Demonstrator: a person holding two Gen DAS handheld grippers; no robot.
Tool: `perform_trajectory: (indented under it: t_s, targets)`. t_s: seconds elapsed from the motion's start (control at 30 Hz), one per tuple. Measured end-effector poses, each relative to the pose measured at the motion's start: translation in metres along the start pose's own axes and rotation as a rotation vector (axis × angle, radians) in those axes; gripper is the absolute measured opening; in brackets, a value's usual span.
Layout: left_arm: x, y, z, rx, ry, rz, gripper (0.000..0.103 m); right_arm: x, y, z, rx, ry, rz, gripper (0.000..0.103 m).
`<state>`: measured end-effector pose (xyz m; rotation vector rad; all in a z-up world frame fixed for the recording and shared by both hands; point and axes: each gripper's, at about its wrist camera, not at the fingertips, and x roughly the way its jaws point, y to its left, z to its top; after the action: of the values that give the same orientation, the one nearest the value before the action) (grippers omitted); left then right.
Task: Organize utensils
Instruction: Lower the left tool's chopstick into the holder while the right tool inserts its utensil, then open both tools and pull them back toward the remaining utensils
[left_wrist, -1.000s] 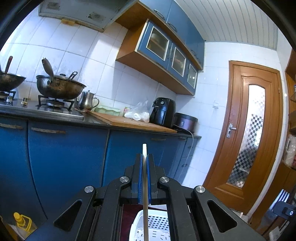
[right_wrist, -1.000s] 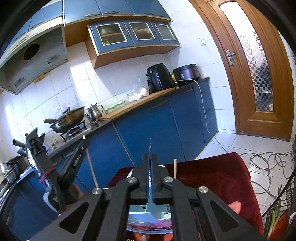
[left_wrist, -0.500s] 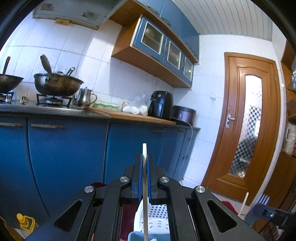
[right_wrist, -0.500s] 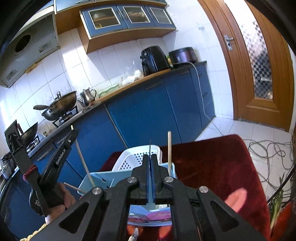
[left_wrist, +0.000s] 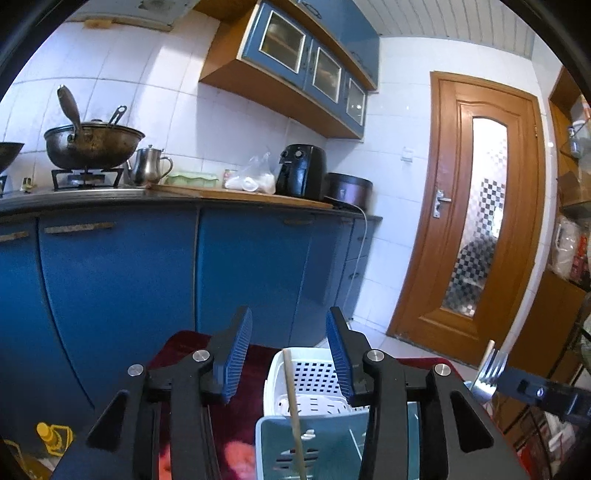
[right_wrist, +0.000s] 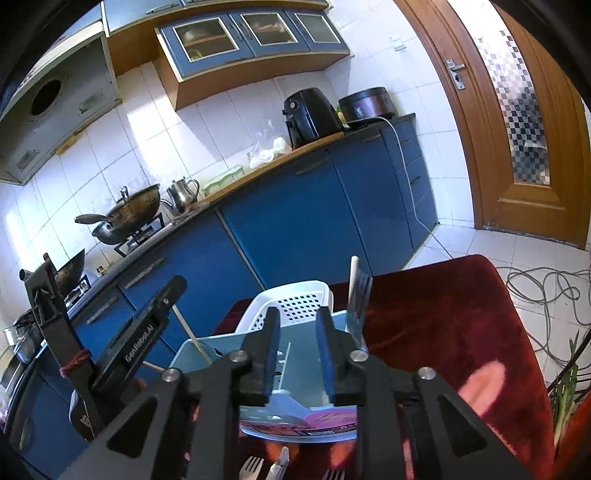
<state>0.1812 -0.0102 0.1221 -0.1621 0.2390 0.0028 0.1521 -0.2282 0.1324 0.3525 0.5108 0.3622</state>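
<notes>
Both tongs are seen with their jaws apart and nothing between them. The left gripper (left_wrist: 288, 354) is held just above the blue holder (left_wrist: 314, 443), and a chopstick (left_wrist: 293, 406) stands loose in it, leaning a little. The right gripper (right_wrist: 295, 343) is held over the same blue holder (right_wrist: 207, 354), and a fork (right_wrist: 358, 306) stands in the far corner with its prongs up, next to another chopstick (right_wrist: 352, 273). One more chopstick (right_wrist: 192, 336) is seen leaning at the left side of the holder.

Behind the holder a white basket (right_wrist: 291, 299) is set on the dark red cloth (right_wrist: 443, 314). A plate with pink marks (right_wrist: 303, 424) lies under the right gripper. More forks (right_wrist: 251, 469) and what may be a knife (right_wrist: 279, 465) can be seen at the bottom edge, lying flat on the cloth.

It is judged that a drop-off step is in hand: one chopstick and one fork are already standing in the holder. For the next move, the tongs would need to be lifted straight up so the standing things are not knocked. Then the flat forks near the plate would need to be reached and pinched by their thin handles.

Farther off, blue cupboards (left_wrist: 110, 277) and a wooden door (left_wrist: 480, 221) are seen.
</notes>
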Motion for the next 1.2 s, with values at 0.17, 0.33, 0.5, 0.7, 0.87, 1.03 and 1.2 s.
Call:
perform_trajectory:
  t_s: [0.17,0.33,0.5,0.7,0.87,1.03,1.2]
  targets:
    - [-0.01,0.0,0.005,0.022,0.027,-0.02,0.043,-0.011,0.005,0.001,0.005,-0.026,0.001,0.029]
    - [-0.024,0.004,0.009,0.028,0.054,-0.027,0.043,-0.023,0.009,0.0,0.012,-0.044,-0.003,0.032]
    - [-0.043,0.008,0.012,0.035,0.09,-0.036,0.043,-0.036,0.011,-0.005,0.024,-0.047,-0.009,0.035]
    - [-0.067,0.014,0.009,0.047,0.131,-0.046,0.043,-0.05,0.015,-0.017,0.029,-0.032,-0.019,0.037]
    - [-0.087,0.019,0.004,0.062,0.177,-0.039,0.043,-0.06,0.019,-0.03,0.028,-0.014,-0.027,0.04]
    - [-0.104,0.021,-0.003,0.075,0.206,-0.035,0.043,-0.069,0.018,-0.042,0.044,0.004,-0.03,0.041]
    - [-0.113,0.024,-0.012,0.081,0.262,-0.04,0.044,-0.075,0.013,-0.055,0.061,0.029,-0.034,0.043]
